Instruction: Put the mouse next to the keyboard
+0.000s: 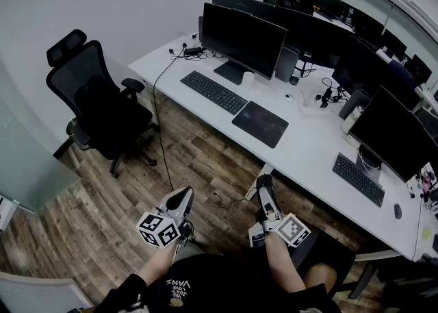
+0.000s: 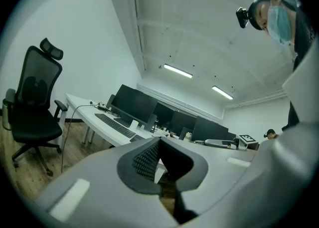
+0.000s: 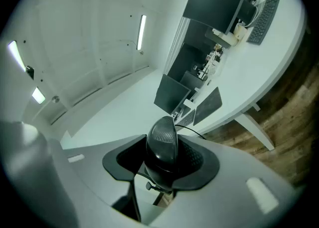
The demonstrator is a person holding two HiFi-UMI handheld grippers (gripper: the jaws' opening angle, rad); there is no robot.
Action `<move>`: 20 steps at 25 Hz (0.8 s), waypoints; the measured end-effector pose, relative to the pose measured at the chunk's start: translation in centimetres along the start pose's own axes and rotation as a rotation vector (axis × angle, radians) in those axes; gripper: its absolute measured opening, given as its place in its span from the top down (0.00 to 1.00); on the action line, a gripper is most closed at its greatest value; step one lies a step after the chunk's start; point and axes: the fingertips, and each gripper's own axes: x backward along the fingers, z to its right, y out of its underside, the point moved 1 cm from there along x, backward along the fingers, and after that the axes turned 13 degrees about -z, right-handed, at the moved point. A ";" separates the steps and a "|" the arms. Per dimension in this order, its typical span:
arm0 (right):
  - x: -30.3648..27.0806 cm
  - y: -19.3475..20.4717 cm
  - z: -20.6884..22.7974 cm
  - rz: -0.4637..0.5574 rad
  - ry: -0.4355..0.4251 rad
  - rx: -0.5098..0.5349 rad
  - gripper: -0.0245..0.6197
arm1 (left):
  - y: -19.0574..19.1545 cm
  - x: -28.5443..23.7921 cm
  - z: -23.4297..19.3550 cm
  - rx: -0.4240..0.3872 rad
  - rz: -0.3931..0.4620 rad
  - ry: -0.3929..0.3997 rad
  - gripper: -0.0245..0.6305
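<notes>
A black mouse [image 3: 163,142] sits clamped between the pads of my right gripper [image 3: 162,147], which is shut on it. In the head view that gripper [image 1: 265,192] hangs low over the wooden floor, short of the white desk [image 1: 308,147]. The black keyboard [image 1: 213,92] lies on the desk in front of a monitor [image 1: 243,38], with a dark mouse pad [image 1: 260,123] to its right. My left gripper [image 1: 179,202] is beside the right one, also off the desk. Its jaws [image 2: 158,144] meet with nothing between them.
A black office chair [image 1: 102,109] stands on the floor to the left. A cable [image 1: 161,133] hangs from the desk's near edge. A second keyboard [image 1: 358,179], another mouse [image 1: 397,211] and more monitors [image 1: 390,130] occupy the desk's right end.
</notes>
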 end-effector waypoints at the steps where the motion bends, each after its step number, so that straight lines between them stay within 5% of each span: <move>1: -0.3 -0.3 -0.2 0.002 -0.009 0.008 0.68 | -0.1 -0.2 -0.1 0.000 0.000 0.002 0.96; 10: -4.6 -1.2 -0.4 0.014 -0.021 0.018 0.68 | -2.0 -2.0 -3.5 0.006 -0.013 0.012 0.96; 20: -11.6 -1.6 0.9 0.089 0.084 -0.043 0.68 | -6.1 -3.5 -11.0 0.005 -0.028 0.059 0.96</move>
